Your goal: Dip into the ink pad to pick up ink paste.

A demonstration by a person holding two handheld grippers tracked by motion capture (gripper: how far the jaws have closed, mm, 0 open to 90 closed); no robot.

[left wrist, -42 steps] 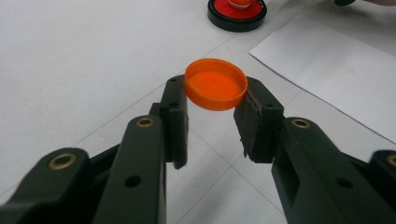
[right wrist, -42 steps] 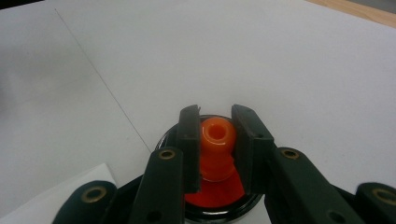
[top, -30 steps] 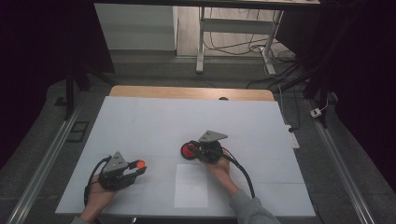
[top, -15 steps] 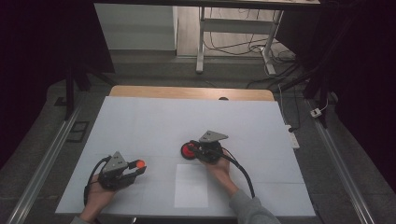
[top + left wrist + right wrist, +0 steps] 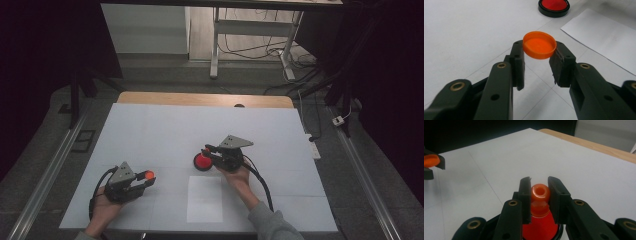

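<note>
Orange cap (image 5: 539, 45) pinched in left gripper (image 5: 537, 56) fingers, right gripper (image 5: 539, 192) clamping red bottle's neck (image 5: 540, 193) — table (image 5: 165, 130) edges well apart.

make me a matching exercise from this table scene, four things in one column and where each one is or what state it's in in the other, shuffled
Things:
1. orange cap
2. red cone-shaped bottle
3. white paper sheet
4. left hand-held gripper

Places or states:
A. lying flat on the table between the two hands
B. gripped by its orange nozzle in the right hand-held gripper
C. shut on the cap
D. pinched by its rim, open side up

Pairs: 1-D, 2-B, 3-A, 4-C
</note>
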